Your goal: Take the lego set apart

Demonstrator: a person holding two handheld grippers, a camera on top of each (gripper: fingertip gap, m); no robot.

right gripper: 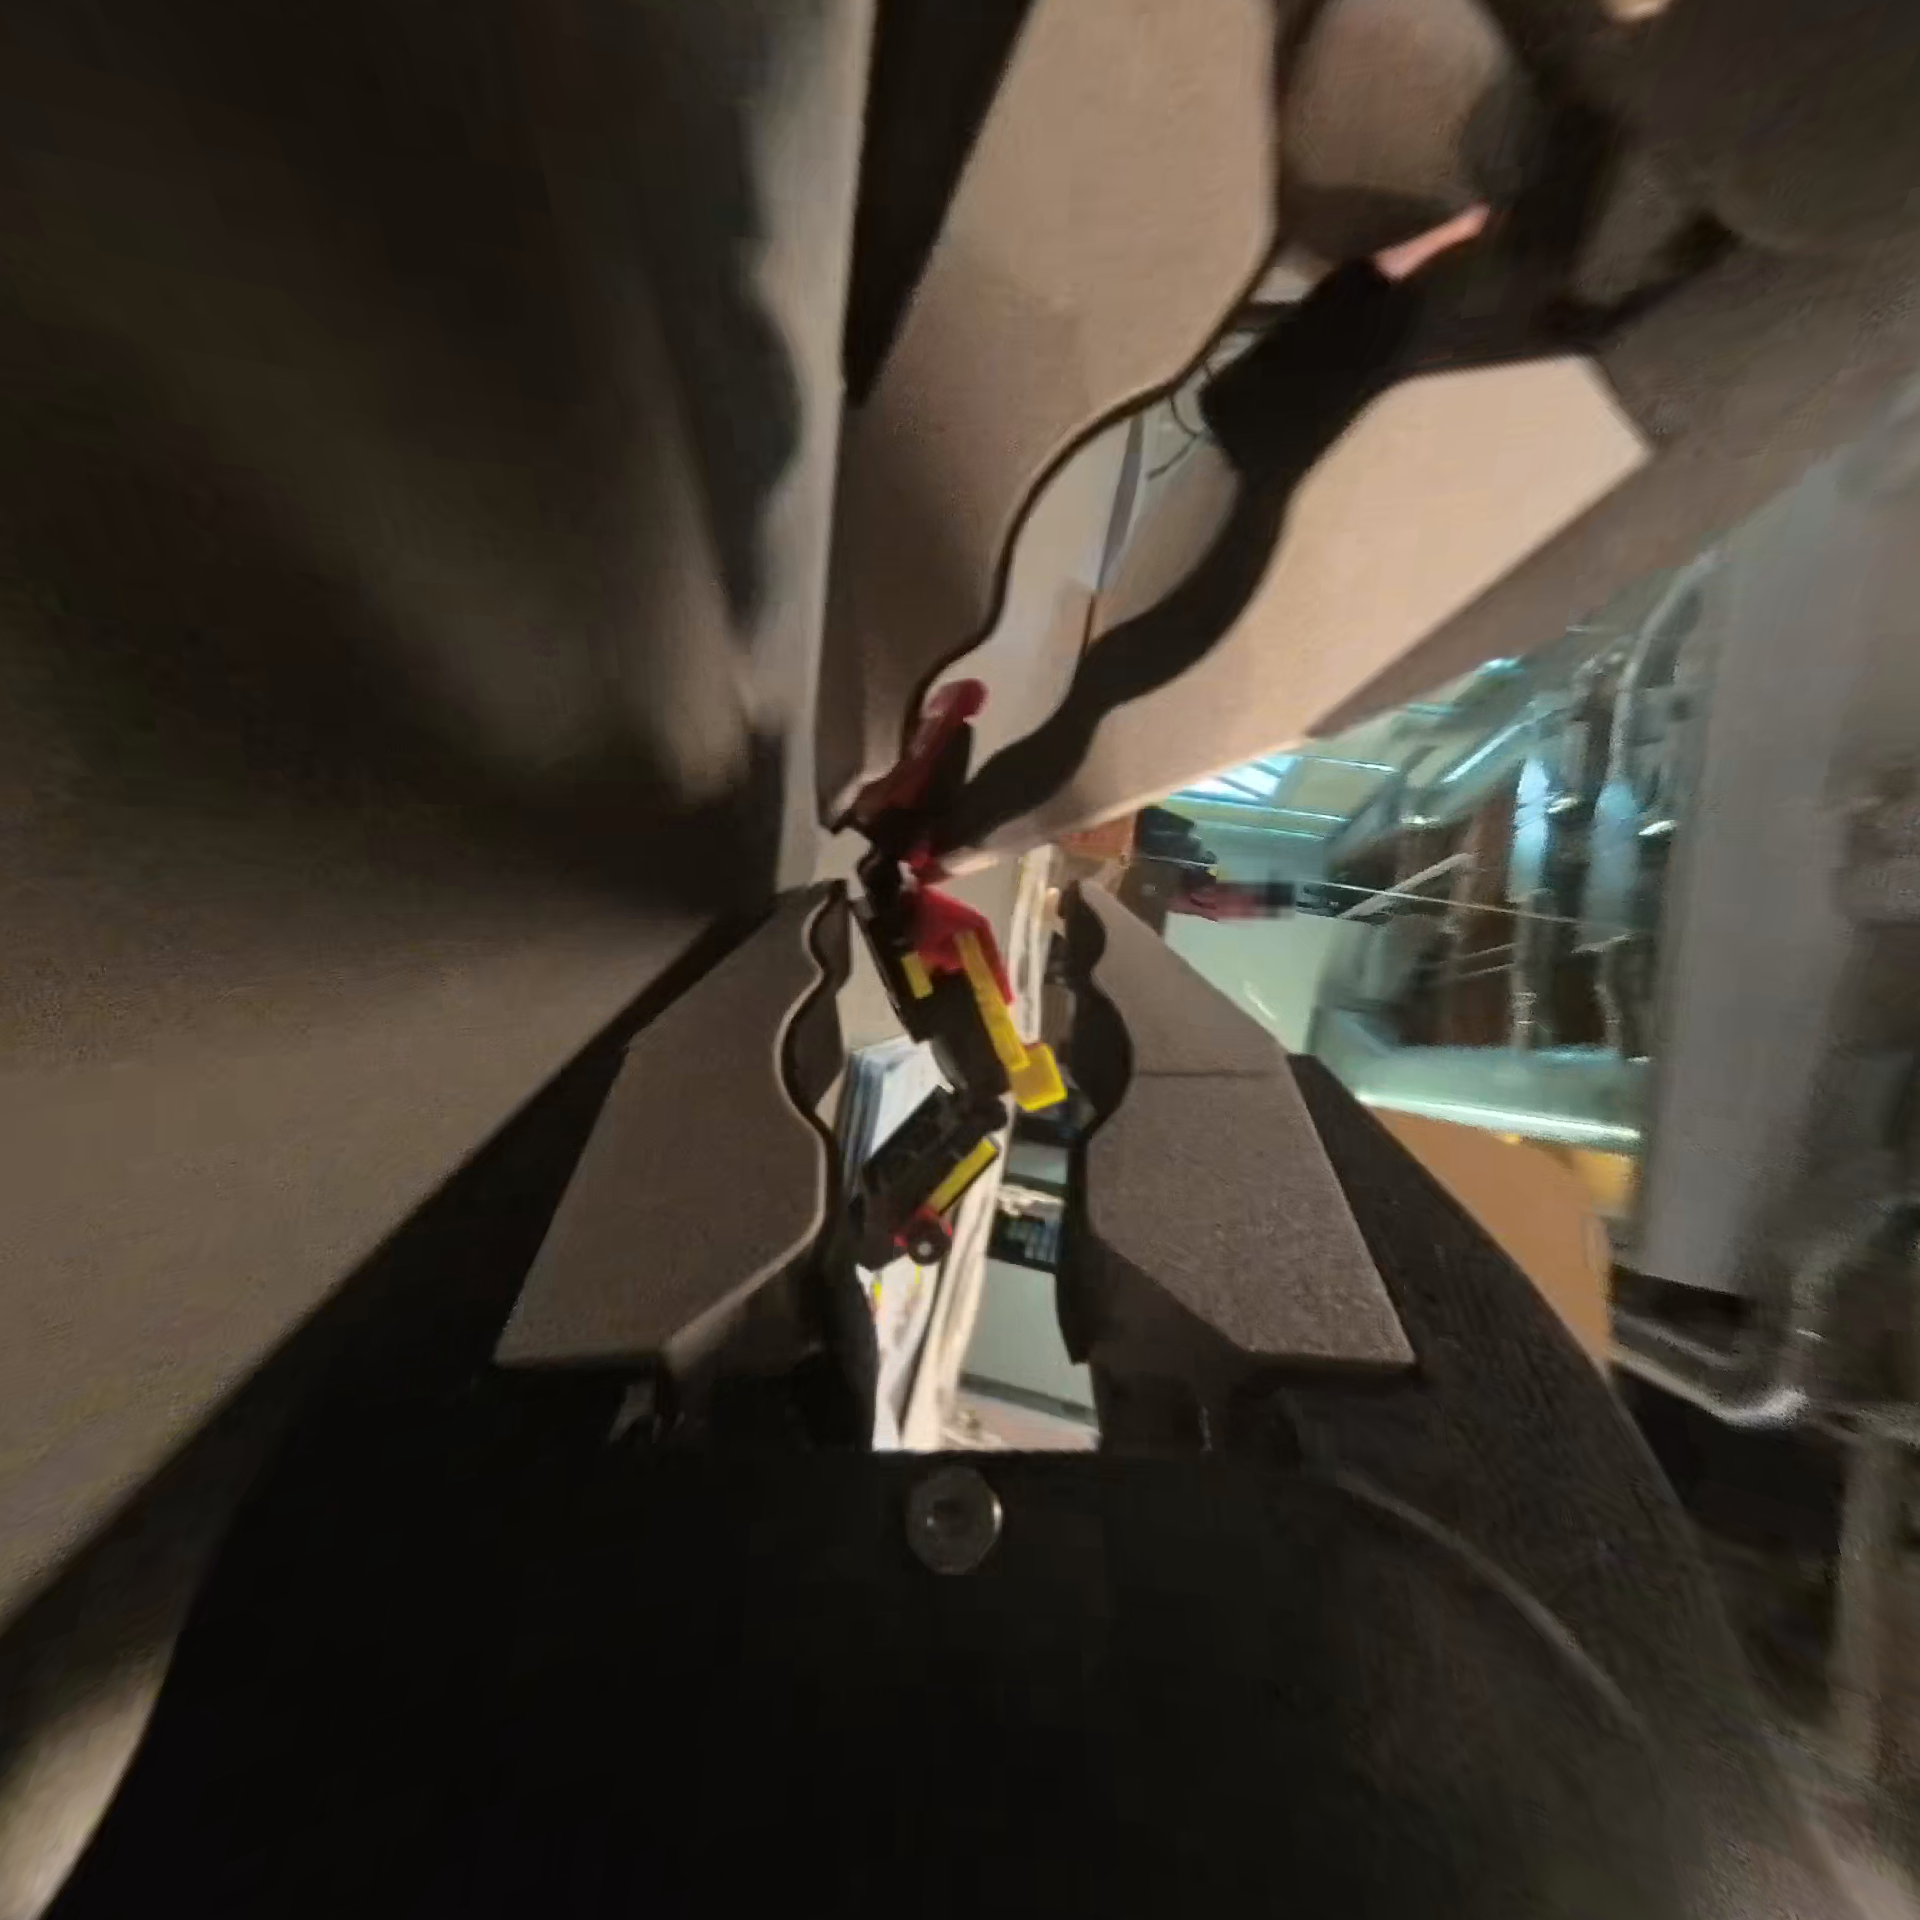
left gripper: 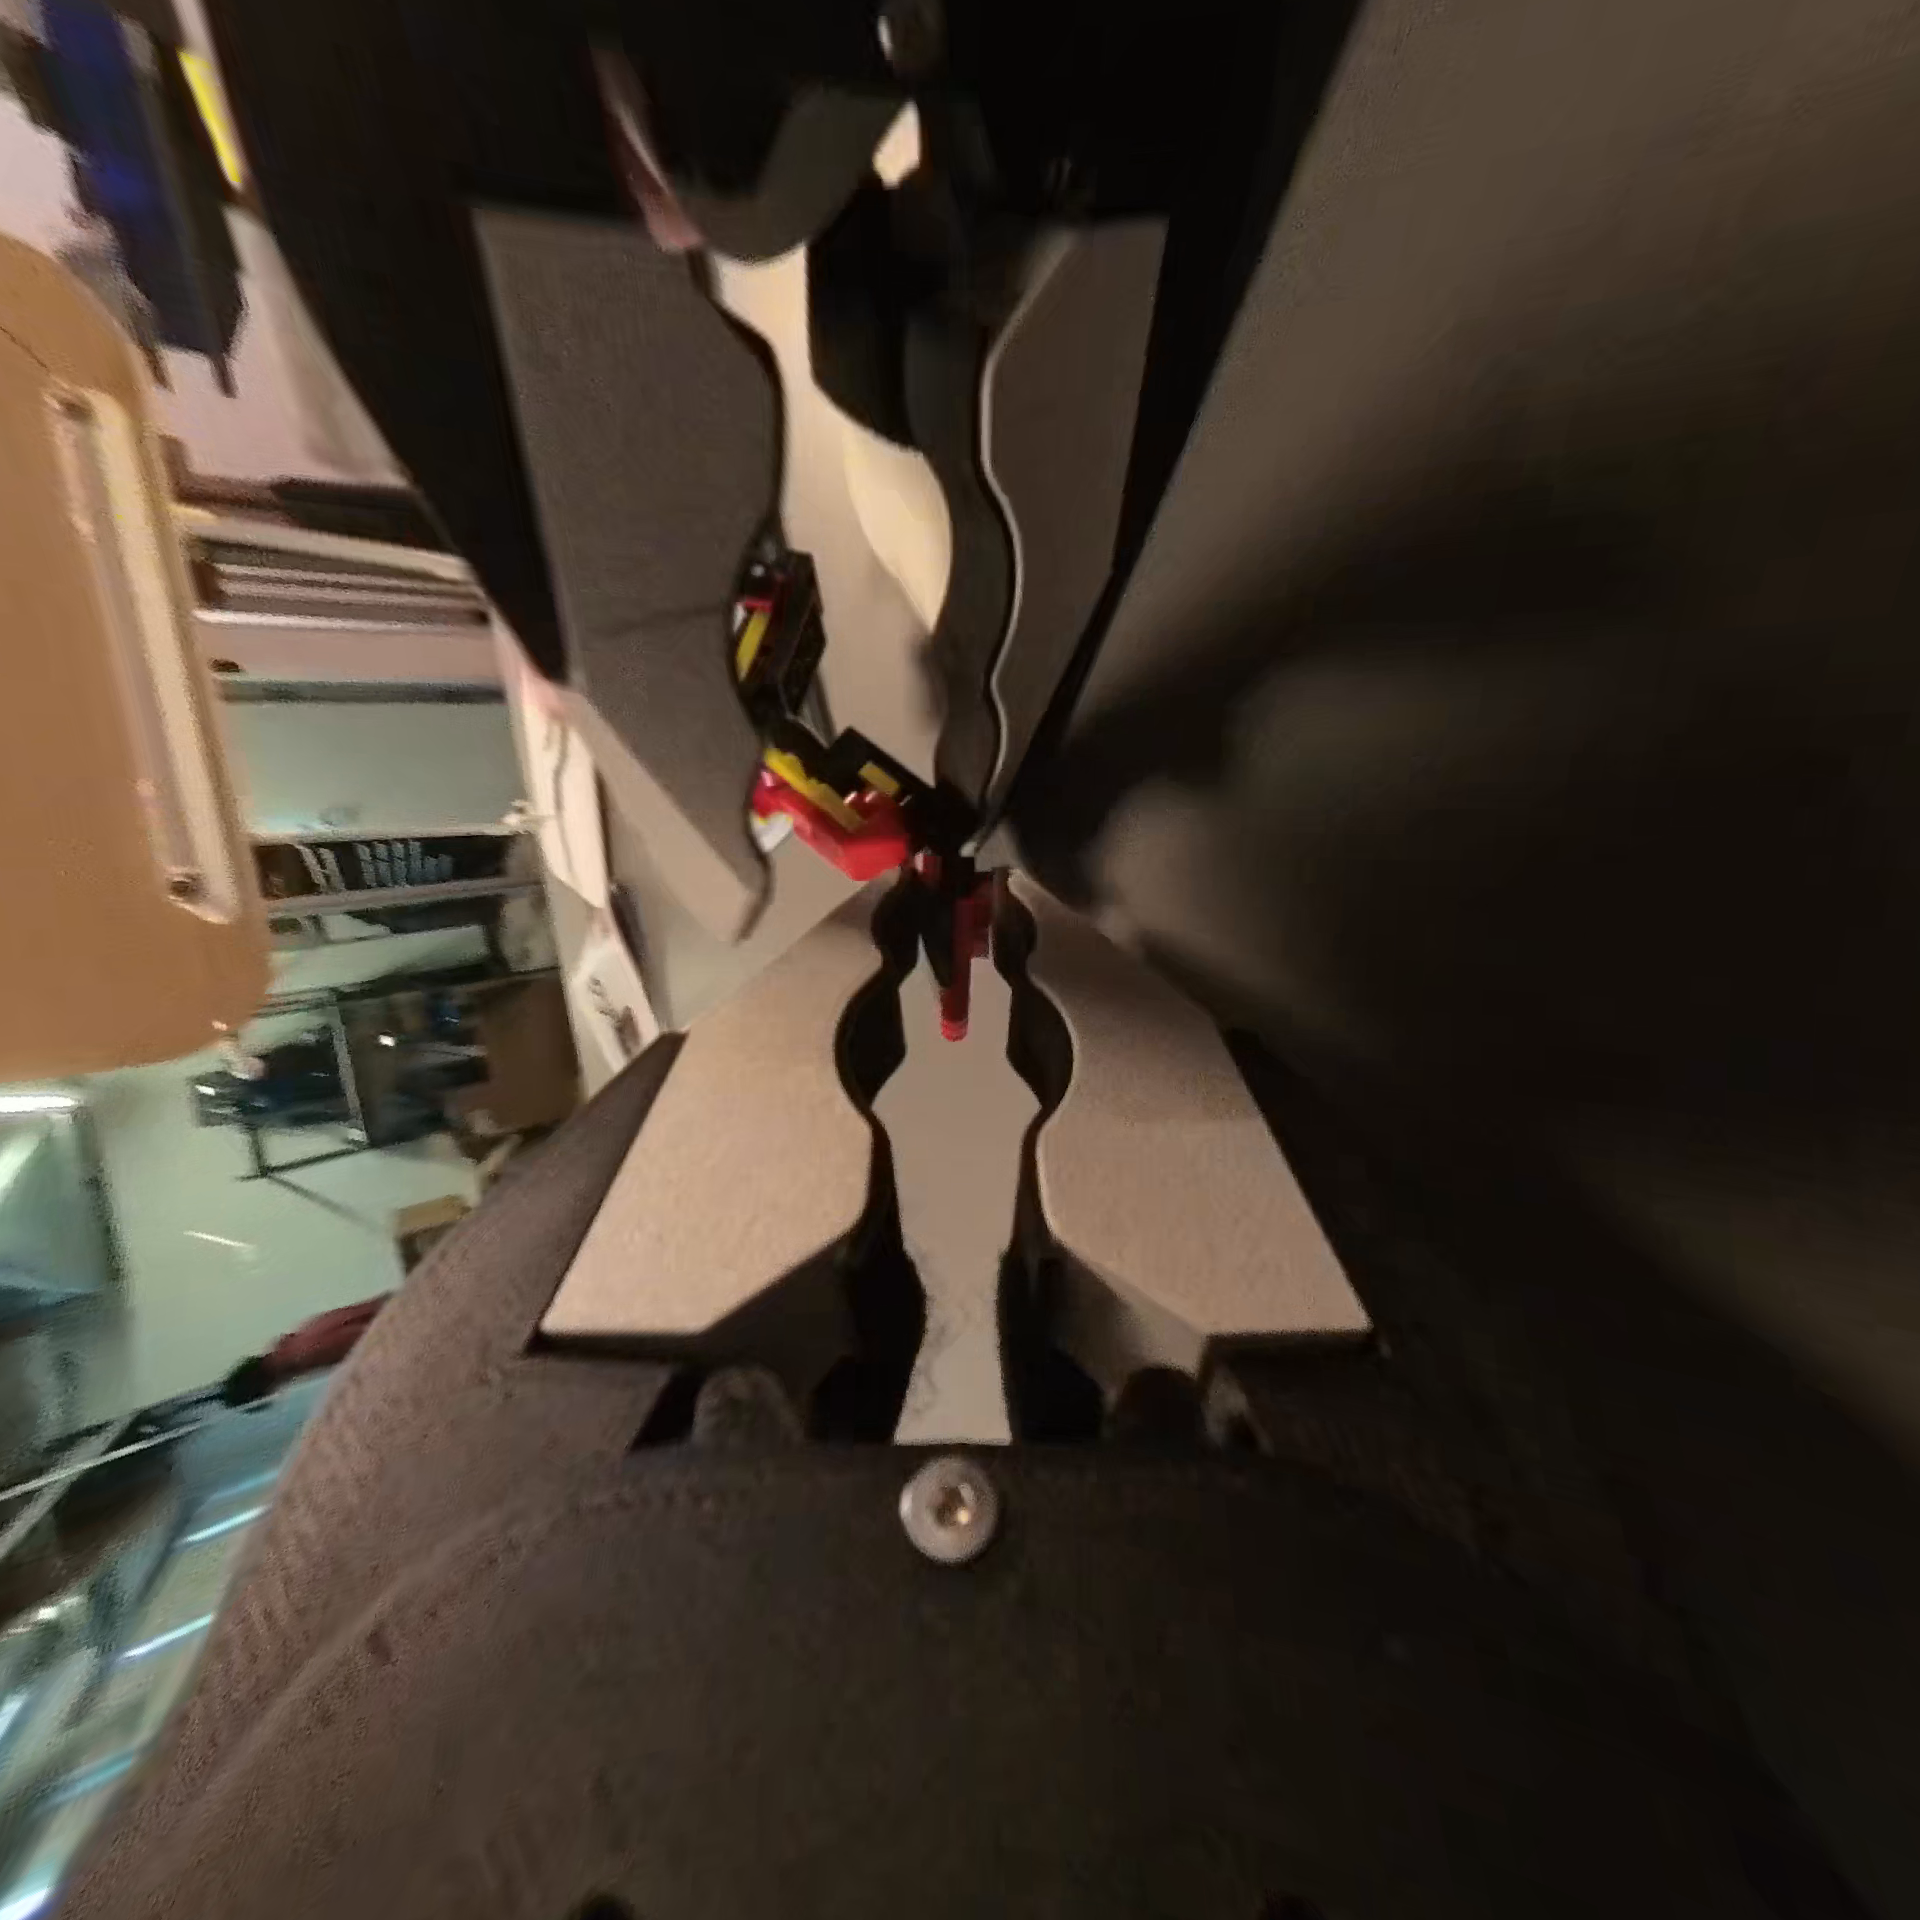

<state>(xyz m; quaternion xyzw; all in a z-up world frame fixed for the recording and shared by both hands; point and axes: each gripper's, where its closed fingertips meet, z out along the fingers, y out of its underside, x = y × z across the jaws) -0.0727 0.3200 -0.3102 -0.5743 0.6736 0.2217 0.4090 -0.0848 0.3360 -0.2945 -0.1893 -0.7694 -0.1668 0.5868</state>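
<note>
object: small black, red and yellow plastic lego set (left gripper: pixel 831 810), held up between both grippers | left gripper (left gripper: pixel 951 914): clamped on its dark-red end piece | right gripper (right gripper: pixel 951 914): jaws parted, black body between them, grip unclear | handling: light, stiff, joints likely snap apart; grip brick bodies, not thin pins.

lego set (right gripper: pixel 951 1039) between opposed hand-held grippers — tip-to-tip
</note>
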